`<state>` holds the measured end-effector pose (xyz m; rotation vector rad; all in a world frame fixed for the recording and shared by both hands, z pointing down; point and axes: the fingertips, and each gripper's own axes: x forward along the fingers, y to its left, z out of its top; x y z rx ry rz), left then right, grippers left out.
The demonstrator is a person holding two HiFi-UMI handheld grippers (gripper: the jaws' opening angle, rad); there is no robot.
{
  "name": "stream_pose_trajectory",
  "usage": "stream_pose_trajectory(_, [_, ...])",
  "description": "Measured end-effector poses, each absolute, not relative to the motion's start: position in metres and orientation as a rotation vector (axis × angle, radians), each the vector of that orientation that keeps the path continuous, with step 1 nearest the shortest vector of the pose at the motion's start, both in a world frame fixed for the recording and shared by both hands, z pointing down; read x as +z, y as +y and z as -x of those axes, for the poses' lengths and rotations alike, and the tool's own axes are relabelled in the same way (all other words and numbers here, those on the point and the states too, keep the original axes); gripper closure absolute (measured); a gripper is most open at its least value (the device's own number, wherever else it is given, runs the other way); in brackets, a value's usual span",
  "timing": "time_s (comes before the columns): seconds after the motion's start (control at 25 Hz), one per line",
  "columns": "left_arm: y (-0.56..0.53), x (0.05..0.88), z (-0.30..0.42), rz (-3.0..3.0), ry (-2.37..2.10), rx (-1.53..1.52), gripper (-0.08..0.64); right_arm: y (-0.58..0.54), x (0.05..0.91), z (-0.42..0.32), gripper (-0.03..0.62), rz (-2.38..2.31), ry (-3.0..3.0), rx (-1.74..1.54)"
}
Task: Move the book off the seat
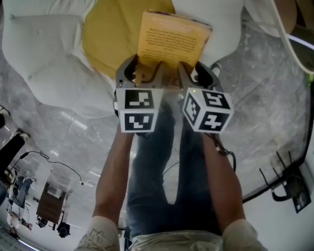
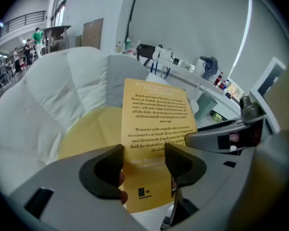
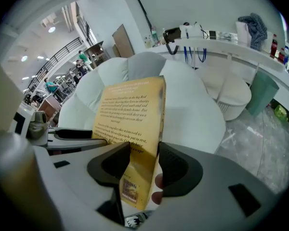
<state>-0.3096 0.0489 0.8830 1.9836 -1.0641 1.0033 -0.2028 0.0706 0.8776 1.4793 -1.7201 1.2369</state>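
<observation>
A yellow paperback book (image 1: 170, 38) hangs above the white puffy seat (image 1: 36, 41) and its round yellow cushion (image 1: 107, 35). Both grippers grip its near bottom edge, side by side. My left gripper (image 1: 145, 73) has the book's lower left part between its jaws; in the left gripper view the back cover text (image 2: 156, 124) faces the camera. My right gripper (image 1: 191, 75) is shut across the book's thickness (image 3: 130, 109) near the spine edge. The seat (image 3: 192, 105) lies behind and below the book.
Grey marble floor (image 1: 251, 119) surrounds the seat. The person's legs (image 1: 167, 182) are below the grippers. A white round stool (image 3: 231, 97), a teal bin (image 3: 262, 93) and a long white counter (image 3: 221, 40) with several items stand to the right.
</observation>
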Motion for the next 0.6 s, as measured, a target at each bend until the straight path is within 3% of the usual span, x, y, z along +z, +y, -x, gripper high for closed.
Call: stream_pose_trajectory(0.6, [-0.036, 0.546, 0.325, -2.181, -1.387, 0.773, 0.281, -0.023, 0.543, 0.216, 0.394, -1.616, -2.067, 0.862])
